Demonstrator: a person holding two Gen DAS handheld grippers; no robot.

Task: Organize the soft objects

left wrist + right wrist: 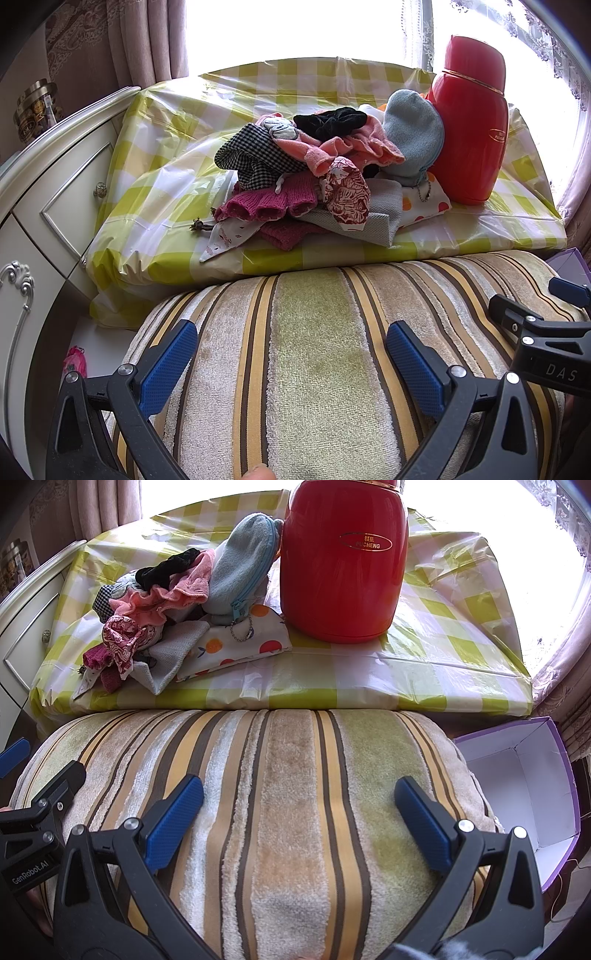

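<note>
A heap of small soft things (pixel 321 173) lies on the table under a yellow-and-white checked plastic cloth (pixel 177 192), toward its left half in the right wrist view. On top sits a black velvety scrunchie (pixel 330 120) over a pink frilled cloth (pixel 347 147), with a black-and-white houndstooth piece (pixel 255 155) to the left and a magenta knitted piece (pixel 269 203) below it (its scalloped edge faces the camera). A red-and-white printed cloth (pixel 349 194) lies over a grey herringbone fabric (pixel 380 210), and a pale blue fleece pouch (pixel 240 568) with a zip leans against the red thermos flask (pixel 343 561), which stands upright just beside the heap. Under the pouch is a white cloth with orange and red dots (pixel 240 650), a ball chain lying across it. Nearer the cameras is a striped plush cushion (pixel 258 812), butting against the table edge. Both grippers hover above it, apart from the heap: the left gripper (pixel 291 365) has its blue pads spread wide with nothing between them, and the right gripper (pixel 299 823) is likewise spread wide and empty. A purple-edged open cardboard box (pixel 535 786) sits to the right of the cushion, and a cream cabinet (pixel 44 206) stands left of the table.
</note>
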